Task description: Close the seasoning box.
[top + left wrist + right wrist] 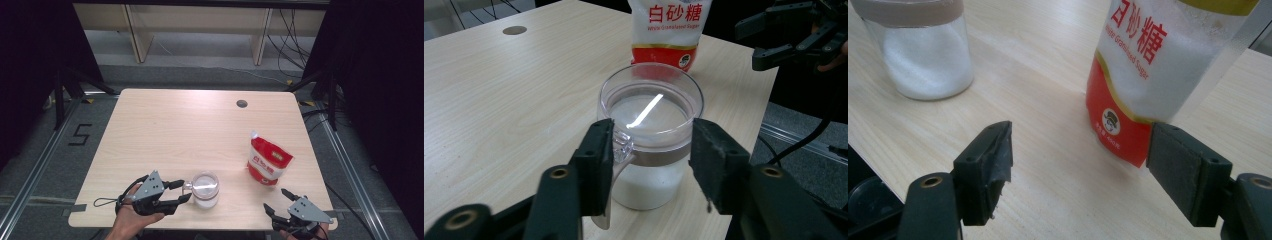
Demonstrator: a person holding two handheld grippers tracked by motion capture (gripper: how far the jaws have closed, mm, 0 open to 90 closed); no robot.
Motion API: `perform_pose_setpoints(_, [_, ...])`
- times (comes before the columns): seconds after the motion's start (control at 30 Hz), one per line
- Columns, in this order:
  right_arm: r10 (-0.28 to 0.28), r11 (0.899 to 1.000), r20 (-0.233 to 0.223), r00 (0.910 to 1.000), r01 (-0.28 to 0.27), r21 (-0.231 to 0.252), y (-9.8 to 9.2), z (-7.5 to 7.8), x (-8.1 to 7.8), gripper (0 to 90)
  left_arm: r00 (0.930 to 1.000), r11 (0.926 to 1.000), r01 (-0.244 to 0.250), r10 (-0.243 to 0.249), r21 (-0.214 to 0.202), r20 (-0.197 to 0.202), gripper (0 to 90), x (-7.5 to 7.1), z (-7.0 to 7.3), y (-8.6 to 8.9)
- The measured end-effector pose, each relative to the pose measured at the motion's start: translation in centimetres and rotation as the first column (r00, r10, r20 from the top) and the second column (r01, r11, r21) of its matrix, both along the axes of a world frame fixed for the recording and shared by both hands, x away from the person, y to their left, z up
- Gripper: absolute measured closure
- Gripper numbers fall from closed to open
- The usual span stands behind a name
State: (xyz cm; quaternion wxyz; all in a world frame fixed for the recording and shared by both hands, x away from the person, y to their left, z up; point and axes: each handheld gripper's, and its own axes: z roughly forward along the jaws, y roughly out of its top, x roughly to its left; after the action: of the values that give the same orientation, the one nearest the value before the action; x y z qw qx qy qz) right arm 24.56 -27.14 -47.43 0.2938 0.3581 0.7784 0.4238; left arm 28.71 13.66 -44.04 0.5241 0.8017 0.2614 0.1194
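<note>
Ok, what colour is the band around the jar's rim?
Brownish-taupe band on the jar, clearest in the left gripper view.

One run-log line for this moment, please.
left tongs: open, either side of clear glass jar of white sugar's handle | right tongs: open, empty | red-and-white sugar pouch: upright, untouched

Far tabletop (175,125) open; jar (205,189) and sugar bag (267,161) well apart, passable gap between

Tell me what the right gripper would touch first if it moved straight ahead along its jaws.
Most likely the sugar bag. It stands ahead of the right gripper, toward the right-hand jaw, with bare table before it. The depth is hard to judge.
</note>
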Motion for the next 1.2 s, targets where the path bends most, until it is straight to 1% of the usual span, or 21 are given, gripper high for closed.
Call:
perform_pose_setpoints(0.03, [-0.003, 1.000, 0.001, 1.0000, 0.003, -0.001, 0.0, 0.0, 0.0, 27.6, 1.0000, 1.0000, -0.004, 0.004, 0.002, -0.004, 42.0, 0.0, 0.0, 0.0])
perform_pose_setpoints(0.13, [-0.001, 1.000, 0.000, 1.0000, 0.001, -0.002, 0.0, 0.0, 0.0, 27.5, 0.9999, 1.0000, 0.002, -0.002, 0.004, -0.011, 37.1, 0.1, 0.0, 0.1])
perform_pose_setpoints(0.17, [-0.003, 1.000, -0.029, 0.9996, 0.004, 0.014, 0.1, 0.0, -0.1, 27.5, 0.9996, 0.9999, -0.012, 0.012, -0.003, -0.026, 34.2, 0.0, -0.1, 0.2])
perform_pose_setpoints(0.2, [-0.004, 1.000, -0.030, 0.9995, 0.005, 0.014, 0.1, 0.0, -0.1, 27.5, 0.9999, 1.0000, -0.006, 0.006, 0.004, -0.012, 34.2, 0.2, -0.1, 0.4])
perform_pose_setpoints(0.27, [-0.001, 1.000, -0.003, 1.0000, 0.001, 0.001, 0.0, 0.0, 0.0, 27.5, 0.9990, 0.9995, -0.031, 0.031, -0.011, -0.032, 31.0, 0.1, -0.2, 0.5])
perform_pose_setpoints(0.3, [-0.003, 1.000, 0.000, 1.0000, 0.003, 0.000, 0.0, 0.0, 0.0, 27.5, 0.9996, 0.9998, -0.021, 0.021, 0.006, -0.018, 29.8, 0.2, -0.2, 0.7])
perform_pose_setpoints(0.37, [0.000, 1.000, 0.003, 1.0000, 0.000, -0.003, 0.0, 0.0, 0.0, 27.5, 0.9988, 0.9992, -0.038, 0.038, 0.009, -0.030, 27.6, 0.1, -0.4, 0.8])
perform_pose_setpoints(0.43, [-0.005, 1.000, -0.030, 0.9996, 0.005, 0.013, 0.1, 0.0, -0.1, 27.5, 0.9985, 0.9991, -0.040, 0.041, 0.013, -0.037, 26.0, 0.1, -0.8, 1.0])
perform_pose_setpoints(0.53, [-0.004, 1.000, -0.030, 0.9995, 0.005, 0.013, 0.1, 0.0, -0.1, 27.5, 0.9990, 0.9991, -0.036, 0.037, 0.023, -0.026, 24.9, 0.2, -0.9, 1.1])
perform_pose_setpoints(0.63, [-0.003, 1.000, 0.001, 1.0000, 0.003, -0.001, 0.0, 0.0, 0.0, 27.6, 0.9985, 0.9988, -0.044, 0.045, 0.023, -0.032, 23.5, 0.1, -1.0, 1.2])
perform_pose_setpoints(0.73, [-0.005, 1.000, -0.017, 0.9998, 0.005, 0.008, 0.0, 0.0, -0.1, 27.5, 0.9981, 0.9984, -0.052, 0.053, 0.022, -0.032, 22.4, 0.1, -1.3, 1.4])
perform_pose_setpoints(0.8, [-0.002, 1.000, 0.000, 1.0000, 0.002, 0.000, 0.0, 0.0, 0.0, 27.5, 0.9990, 0.9983, -0.040, 0.041, 0.042, -0.016, 20.9, 0.2, -1.5, 1.7])
perform_pose_setpoints(0.83, [-0.002, 1.000, 0.000, 1.0000, 0.002, 0.000, 0.0, 0.0, 0.0, 27.5, 0.9970, 0.9975, -0.064, 0.065, 0.030, -0.041, 19.6, -0.1, -1.6, 1.7])
perform_pose_setpoints(0.93, [0.000, 1.000, 0.003, 1.0000, 0.000, -0.001, 0.0, 0.0, 0.0, 27.5, 0.9985, 0.9980, -0.045, 0.047, 0.044, -0.030, 16.6, 0.1, -1.8, 1.9])
perform_pose_setpoints(0.97, [0.004, 1.000, -0.023, 0.9997, -0.004, 0.013, 0.0, 0.0, -0.1, 27.1, 0.9984, 0.9971, -0.047, 0.048, 0.060, -0.029, 16.5, 0.0, -1.9, 2.0])
perform_pose_setpoints(1.0, [0.004, 1.000, -0.023, 0.9997, -0.004, 0.013, 0.0, 0.0, -0.1, 27.1, 0.9969, 0.9971, -0.059, 0.061, 0.048, -0.050, 16.5, -0.2, -2.1, 1.9])
perform_pose_setpoints(1.07, [0.000, 1.000, -0.005, 1.0000, 0.000, 0.009, 0.0, 0.0, 0.0, 26.3, 0.9977, 0.9973, -0.049, 0.052, 0.054, -0.044, 16.5, -0.2, -2.3, 2.0])
perform_pose_setpoints(1.1, [0.005, 1.000, -0.023, 0.9997, -0.004, 0.027, 0.1, -0.1, 0.0, 25.8, 0.9974, 0.9973, -0.051, 0.053, 0.054, -0.048, 16.5, -0.2, -2.4, 2.0])
perform_pose_setpoints(1.13, [0.005, 1.000, 0.000, 1.0000, -0.005, 0.018, 0.0, -0.1, 0.1, 24.4, 0.9969, 0.9968, -0.058, 0.061, 0.055, -0.051, 16.5, -0.3, -2.5, 2.0])
perform_pose_setpoints(1.17, [0.005, 1.000, -0.027, 0.9996, -0.004, 0.029, 0.1, -0.1, 0.0, 23.1, 0.9969, 0.9969, -0.058, 0.060, 0.053, -0.051, 16.4, -0.4, -2.6, 2.1])
perform_pose_setpoints(1.2, [0.005, 1.000, -0.027, 0.9996, -0.004, 0.029, 0.1, -0.1, 0.0, 23.1, 0.9972, 0.9966, -0.055, 0.058, 0.062, -0.047, 16.4, -0.3, -2.6, 2.2])
